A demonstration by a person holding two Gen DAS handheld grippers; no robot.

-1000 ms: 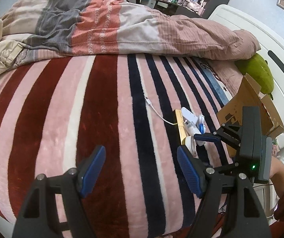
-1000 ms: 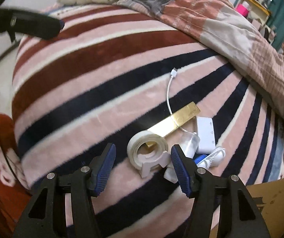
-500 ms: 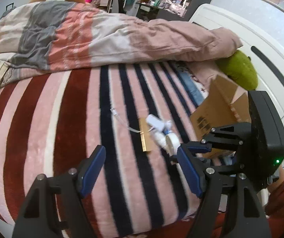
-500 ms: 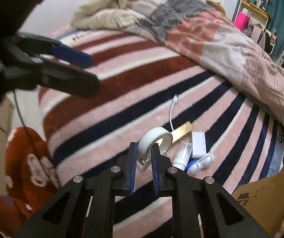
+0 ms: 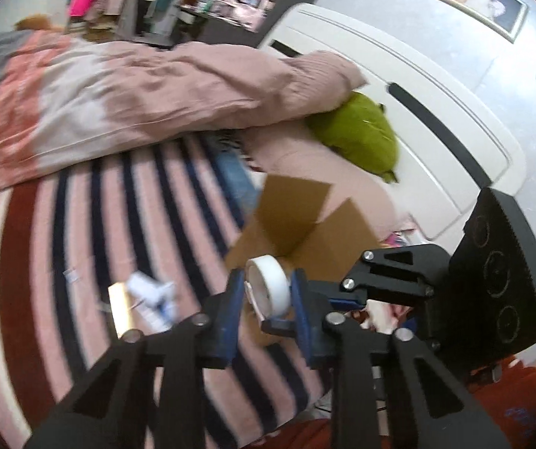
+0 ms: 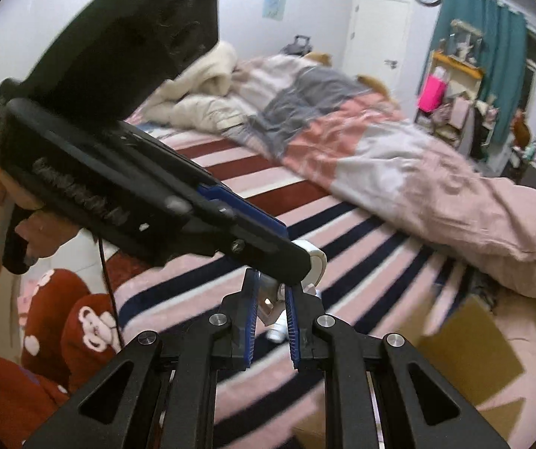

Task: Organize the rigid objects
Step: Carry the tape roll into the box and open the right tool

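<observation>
Two grippers meet on one white tape dispenser (image 5: pixel 270 286), which is lifted above the bed. The left gripper (image 5: pixel 264 299) has just been closing and its two blue pads now press the tape roll from both sides. The right gripper (image 6: pixel 271 299) is clamped on the foot of the dispenser. Below, on the striped blanket (image 5: pixel 81 262), lie one gold flat box (image 5: pixel 120 310) and a few small white things, too blurred to count. Behind stands one open cardboard box (image 5: pixel 305 220), then one green plush cushion (image 5: pixel 361 138) and one pink duvet (image 5: pixel 137 86).

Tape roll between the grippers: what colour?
White tape roll, clearest in the left wrist view.
</observation>
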